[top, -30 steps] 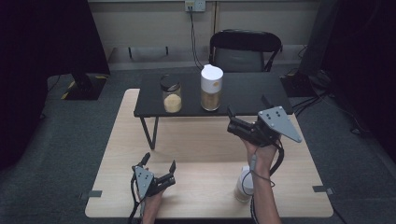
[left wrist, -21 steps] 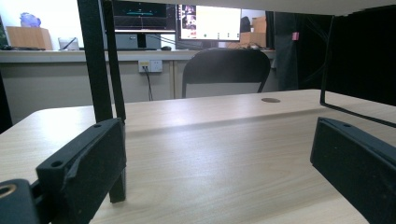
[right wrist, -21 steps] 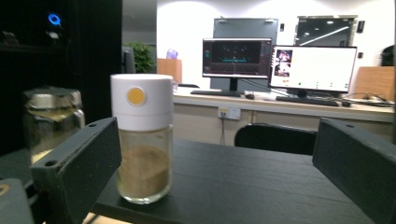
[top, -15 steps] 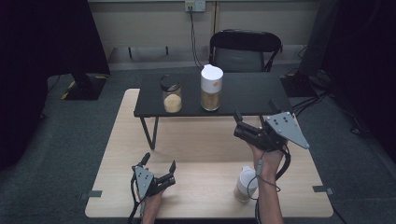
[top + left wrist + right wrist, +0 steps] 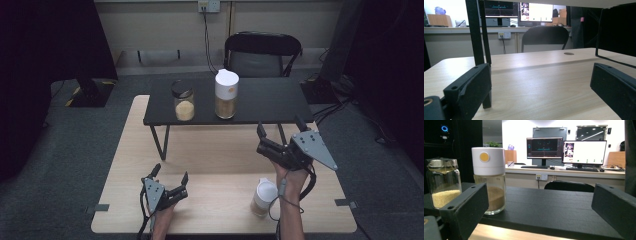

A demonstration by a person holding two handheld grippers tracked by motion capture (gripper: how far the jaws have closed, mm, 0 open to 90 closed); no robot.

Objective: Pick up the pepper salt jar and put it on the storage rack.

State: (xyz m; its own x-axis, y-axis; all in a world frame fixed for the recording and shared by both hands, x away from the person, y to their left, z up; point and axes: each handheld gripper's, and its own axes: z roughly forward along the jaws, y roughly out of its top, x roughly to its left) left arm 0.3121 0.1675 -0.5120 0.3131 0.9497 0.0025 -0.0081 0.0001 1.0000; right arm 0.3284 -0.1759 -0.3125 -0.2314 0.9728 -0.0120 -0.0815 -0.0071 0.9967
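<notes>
Our right gripper (image 5: pixel 280 137) has slid to the right and a little nearer to us since a second ago, and the white-lidded cup (image 5: pixel 264 196) on the near part of the table now shows more from behind our arm. Our left gripper (image 5: pixel 170 177) has stayed in the same place.

We hold the right gripper up in the air, near the right end of the black shelf (image 5: pixel 270 102). Its jaws are wide apart and there is nothing between them. It points at the far side, where the two jars stand. In the right gripper view we see the tall jar with the white lid (image 5: pixel 489 180) on the left, with brown powder in it. Left of it is the small glass jar (image 5: pixel 442 182) with pale grains at the bottom. Both jars stand upright on the black shelf, close to each other but not touching. They are well apart from our gripper.

Our left gripper sits low on the wooden table (image 5: pixel 215 150), at the near left. Its jaws are wide apart too, and it holds nothing. In the left gripper view we see bare table between them, and a black leg (image 5: pixel 477 35) of the shelf on the left.

The white-lidded cup stands on the table just beside our right forearm (image 5: pixel 290 215), on its left side.
</notes>
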